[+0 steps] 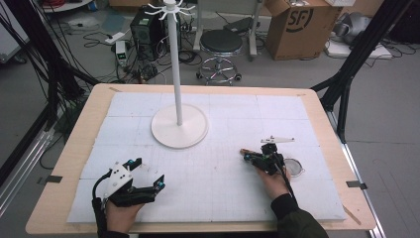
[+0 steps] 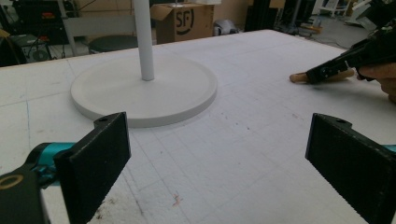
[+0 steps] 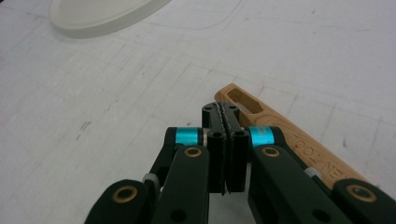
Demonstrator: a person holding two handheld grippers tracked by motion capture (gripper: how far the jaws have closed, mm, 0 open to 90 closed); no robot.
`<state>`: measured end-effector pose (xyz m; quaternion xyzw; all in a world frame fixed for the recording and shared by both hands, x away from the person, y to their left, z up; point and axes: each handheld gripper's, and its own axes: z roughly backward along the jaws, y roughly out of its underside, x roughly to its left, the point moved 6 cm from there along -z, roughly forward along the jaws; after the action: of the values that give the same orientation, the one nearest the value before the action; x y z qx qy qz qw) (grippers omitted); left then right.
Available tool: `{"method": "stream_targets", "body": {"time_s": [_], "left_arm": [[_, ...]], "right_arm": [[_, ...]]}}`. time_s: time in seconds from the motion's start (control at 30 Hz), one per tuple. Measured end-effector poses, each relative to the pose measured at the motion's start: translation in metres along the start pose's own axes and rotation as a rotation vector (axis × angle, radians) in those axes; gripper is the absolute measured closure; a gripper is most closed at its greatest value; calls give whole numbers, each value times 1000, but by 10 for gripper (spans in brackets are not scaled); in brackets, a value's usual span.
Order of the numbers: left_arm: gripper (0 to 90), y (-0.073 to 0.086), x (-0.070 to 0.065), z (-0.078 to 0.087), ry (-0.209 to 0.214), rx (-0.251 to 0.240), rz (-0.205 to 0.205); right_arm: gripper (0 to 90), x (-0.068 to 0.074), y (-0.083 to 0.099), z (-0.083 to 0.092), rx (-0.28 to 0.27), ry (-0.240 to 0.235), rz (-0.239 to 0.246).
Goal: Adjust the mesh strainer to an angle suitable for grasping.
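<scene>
Wooden handle (image 3: 280, 128) lies beside the right claw (image 3: 225, 114), pressed closed and empty; left claw (image 2: 219, 158) gapes wide.

The tabletop (image 1: 84, 129) is light wood, covered by a white gridded mat (image 1: 223, 183). Beyond it on the grey floor (image 1: 297, 74) stand a black round stool (image 1: 221, 43), a cardboard box (image 1: 302, 25) and tangled cables (image 1: 124, 64). Black frame struts (image 1: 361, 49) flank both sides.

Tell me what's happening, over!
Left gripper open, empty. Right gripper shut, holding nothing, beside wooden handle on the table. Nothing in the way.
</scene>
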<state>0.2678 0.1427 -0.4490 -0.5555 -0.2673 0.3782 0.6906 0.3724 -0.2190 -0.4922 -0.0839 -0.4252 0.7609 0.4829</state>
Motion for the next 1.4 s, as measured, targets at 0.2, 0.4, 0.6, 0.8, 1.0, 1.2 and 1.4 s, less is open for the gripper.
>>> {"method": "stream_targets", "body": {"time_s": [0.2, 0.4, 0.6, 0.8, 1.0, 1.2, 1.4], "left_arm": [[72, 0, 0, 0, 4, 0, 11], [72, 1, 1, -1, 13, 2, 26], [72, 0, 0, -1, 11, 4, 20], [72, 2, 0, -2, 9, 12, 22], [72, 1, 0, -2, 13, 9, 23], [72, 1, -1, -2, 16, 9, 19], [72, 1, 0, -2, 13, 10, 21]], "right_arm": [[897, -4, -4, -3, -2, -5, -24], [898, -17, -6, 17, -42, -8, -41], [897, -53, 1, 44, -58, 98, -87], [897, -71, 8, 56, -37, 159, -96], [897, -70, 15, 65, -32, 186, -90], [897, -71, 22, 63, -7, 189, -99], [897, -65, 23, 61, -1, 178, -103]]}}
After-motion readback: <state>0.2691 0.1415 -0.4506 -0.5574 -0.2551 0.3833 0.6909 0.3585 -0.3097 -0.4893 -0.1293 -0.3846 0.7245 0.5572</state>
